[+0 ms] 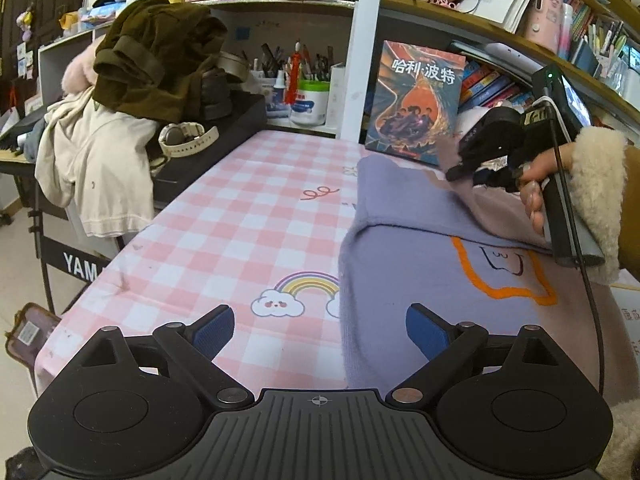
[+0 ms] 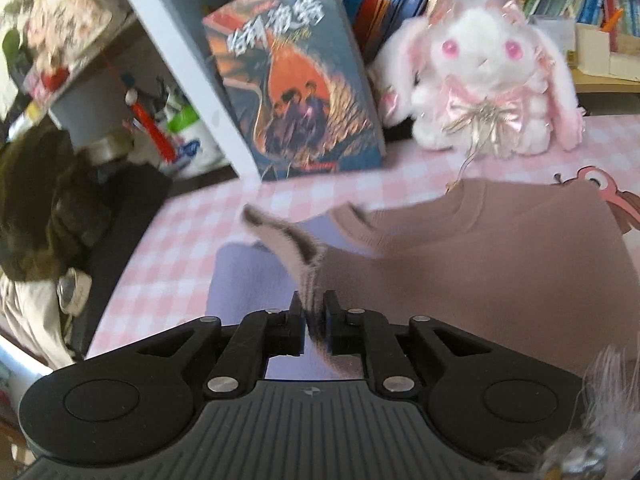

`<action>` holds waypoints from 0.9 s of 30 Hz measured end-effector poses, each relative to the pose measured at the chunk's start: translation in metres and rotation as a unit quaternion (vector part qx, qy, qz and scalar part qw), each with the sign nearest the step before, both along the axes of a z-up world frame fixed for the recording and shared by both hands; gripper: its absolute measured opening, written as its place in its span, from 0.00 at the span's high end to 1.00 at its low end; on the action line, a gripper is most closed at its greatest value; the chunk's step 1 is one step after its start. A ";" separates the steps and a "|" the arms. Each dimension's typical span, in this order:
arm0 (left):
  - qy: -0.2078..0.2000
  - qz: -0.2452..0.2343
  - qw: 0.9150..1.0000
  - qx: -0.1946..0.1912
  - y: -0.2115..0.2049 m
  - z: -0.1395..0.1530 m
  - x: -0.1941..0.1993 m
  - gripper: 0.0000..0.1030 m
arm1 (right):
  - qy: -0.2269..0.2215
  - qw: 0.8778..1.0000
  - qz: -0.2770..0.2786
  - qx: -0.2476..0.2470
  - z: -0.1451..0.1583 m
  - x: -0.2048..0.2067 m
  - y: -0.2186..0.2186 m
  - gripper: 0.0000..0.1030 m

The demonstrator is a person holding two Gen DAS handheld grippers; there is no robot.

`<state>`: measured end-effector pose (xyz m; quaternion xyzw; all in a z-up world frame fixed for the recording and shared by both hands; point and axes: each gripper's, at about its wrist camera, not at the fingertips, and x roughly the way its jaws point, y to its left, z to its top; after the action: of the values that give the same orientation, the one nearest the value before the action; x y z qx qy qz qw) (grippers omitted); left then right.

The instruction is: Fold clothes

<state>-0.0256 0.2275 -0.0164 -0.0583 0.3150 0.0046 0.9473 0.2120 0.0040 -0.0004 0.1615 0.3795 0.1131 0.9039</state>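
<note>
Clearly the sweater (image 1: 420, 264) is soft, light and floppy, best taken at an edge or hem. It lies on the tabletop (image 1: 224, 216), partly doubled over. The right claw (image 2: 314, 322) is clenched on a lifted fold; the left claw (image 1: 320, 326) hangs spread wide, empty, just above the sweater's edge.
</note>
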 end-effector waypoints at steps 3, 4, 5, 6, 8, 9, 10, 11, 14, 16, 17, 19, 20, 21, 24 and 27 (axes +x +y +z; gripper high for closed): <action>-0.004 -0.007 1.000 -0.001 -0.001 0.001 0.003 0.08 | 0.000 1.000 0.021 -0.004 -0.002 -0.005 0.007 0.55; -0.006 -0.010 1.000 -0.001 -0.001 0.001 0.004 0.08 | -0.002 1.000 0.028 -0.004 -0.001 -0.007 0.008 0.51; -0.007 -0.012 1.000 -0.001 -0.001 0.001 0.006 0.08 | -0.006 0.999 0.035 -0.003 0.002 -0.010 0.009 0.46; -0.009 -0.016 1.000 -0.002 -0.003 0.001 0.008 0.08 | -0.010 0.999 0.040 -0.002 0.004 -0.013 0.007 0.43; -0.011 -0.022 1.000 -0.003 -0.006 0.002 0.014 0.08 | -0.014 0.999 0.043 0.002 0.009 -0.021 0.003 0.38; -0.010 -0.026 1.000 -0.004 -0.008 0.001 0.017 0.08 | -0.015 0.999 0.042 0.004 0.011 -0.027 -0.002 0.37; -0.009 -0.030 0.999 -0.005 -0.010 0.001 0.021 0.08 | -0.014 0.999 0.038 0.006 0.012 -0.032 -0.009 0.36; -0.008 -0.034 0.999 -0.005 -0.012 0.001 0.024 0.08 | -0.013 0.999 0.033 0.007 0.013 -0.039 -0.016 0.35; -0.005 -0.053 0.999 -0.004 -0.025 0.000 0.030 0.08 | -0.007 1.000 0.004 -0.001 0.013 -0.062 -0.047 0.35; -0.002 -0.065 0.998 -0.002 -0.034 0.000 0.033 0.08 | -0.003 1.000 -0.021 -0.010 0.011 -0.079 -0.070 0.35; -0.001 -0.071 0.997 -0.002 -0.038 0.000 0.035 0.08 | 0.000 0.999 -0.035 -0.014 0.010 -0.089 -0.082 0.35; 0.001 -0.083 0.997 -0.001 -0.047 -0.001 0.038 0.08 | 0.005 0.998 -0.061 -0.020 0.007 -0.108 -0.104 0.35; 0.002 -0.089 0.996 0.000 -0.051 -0.001 0.040 0.08 | 0.007 0.997 -0.075 -0.025 0.005 -0.118 -0.113 0.35; 0.003 -0.095 0.995 0.000 -0.055 -0.001 0.042 0.08 | 0.009 0.995 -0.088 -0.034 0.003 -0.129 -0.121 0.35; 0.007 -0.111 0.994 0.003 -0.070 -0.001 0.046 0.08 | 0.011 0.992 -0.107 -0.065 -0.005 -0.159 -0.134 0.34; 0.012 -0.122 0.992 0.008 -0.086 0.002 0.046 0.08 | 0.007 0.990 -0.115 -0.080 -0.010 -0.187 -0.140 0.30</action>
<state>0.0200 0.1417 -0.0149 -0.0123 0.3308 -0.1075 0.9375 0.0246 -0.1360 -0.0102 0.1318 0.3725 -0.0235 0.9183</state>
